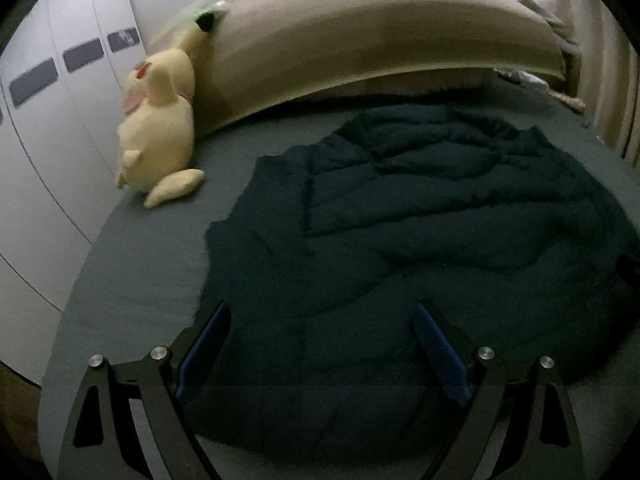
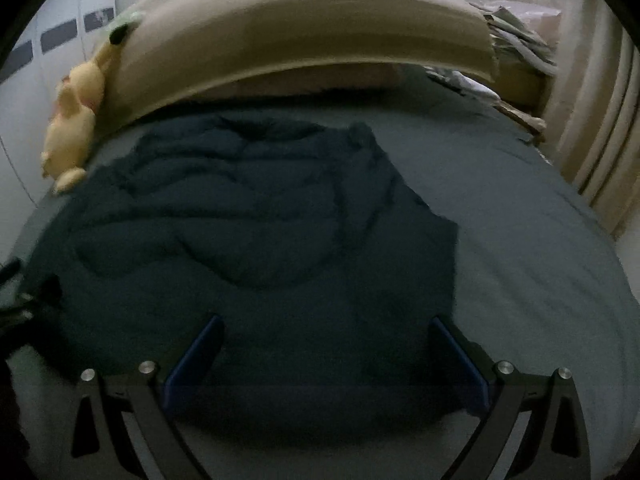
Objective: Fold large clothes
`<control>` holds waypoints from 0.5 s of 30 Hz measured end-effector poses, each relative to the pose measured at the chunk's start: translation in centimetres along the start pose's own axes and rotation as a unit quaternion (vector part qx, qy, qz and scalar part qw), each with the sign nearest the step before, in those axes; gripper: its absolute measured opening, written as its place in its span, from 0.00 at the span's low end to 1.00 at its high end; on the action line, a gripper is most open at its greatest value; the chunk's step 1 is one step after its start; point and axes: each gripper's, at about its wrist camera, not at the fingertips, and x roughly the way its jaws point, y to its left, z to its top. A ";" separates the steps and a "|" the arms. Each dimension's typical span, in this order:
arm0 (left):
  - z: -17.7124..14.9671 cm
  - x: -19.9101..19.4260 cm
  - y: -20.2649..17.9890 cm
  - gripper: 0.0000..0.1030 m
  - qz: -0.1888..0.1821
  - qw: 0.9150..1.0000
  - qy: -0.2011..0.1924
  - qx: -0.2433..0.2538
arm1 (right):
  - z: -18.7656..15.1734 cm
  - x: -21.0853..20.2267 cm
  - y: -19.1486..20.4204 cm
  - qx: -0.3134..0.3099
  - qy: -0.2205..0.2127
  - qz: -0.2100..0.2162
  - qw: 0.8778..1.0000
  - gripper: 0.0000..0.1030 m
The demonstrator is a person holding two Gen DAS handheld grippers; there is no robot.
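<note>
Your left tongs (image 1: 320,344) are spread wide and hold nothing, poised over the near hem of the dark quilted coat (image 1: 420,220). Your right tongs (image 2: 326,354) gape empty too, above the same hem. The coat lies spread on the bed (image 2: 520,240), with a yellow plush toy (image 1: 160,136) propped against the beige headboard (image 1: 360,32).

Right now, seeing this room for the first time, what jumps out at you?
A big dark quilted jacket lies spread and rumpled across the grey bed. A pale yellow plush toy leans on the beige headboard at the far left. Both grippers, left gripper and right gripper, hang open above its near edge.
</note>
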 end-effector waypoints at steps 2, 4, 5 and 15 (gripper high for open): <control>-1.2 1.8 -0.3 0.91 -0.005 1.000 0.025 0.000 | -1.0 2.1 -0.5 -0.003 0.029 -0.013 0.999 1.00; -1.7 1.8 -0.7 0.92 -0.001 1.000 0.022 -0.003 | -1.1 2.8 -0.6 0.004 0.040 -0.005 0.999 1.00; -1.6 1.3 -0.6 0.91 0.000 1.000 0.022 -0.004 | -0.9 2.5 -0.5 0.006 0.039 -0.009 0.999 1.00; -4.5 0.3 3.0 0.92 -0.012 0.998 0.034 -0.058 | -1.5 3.0 -1.1 0.018 0.055 -0.001 0.998 1.00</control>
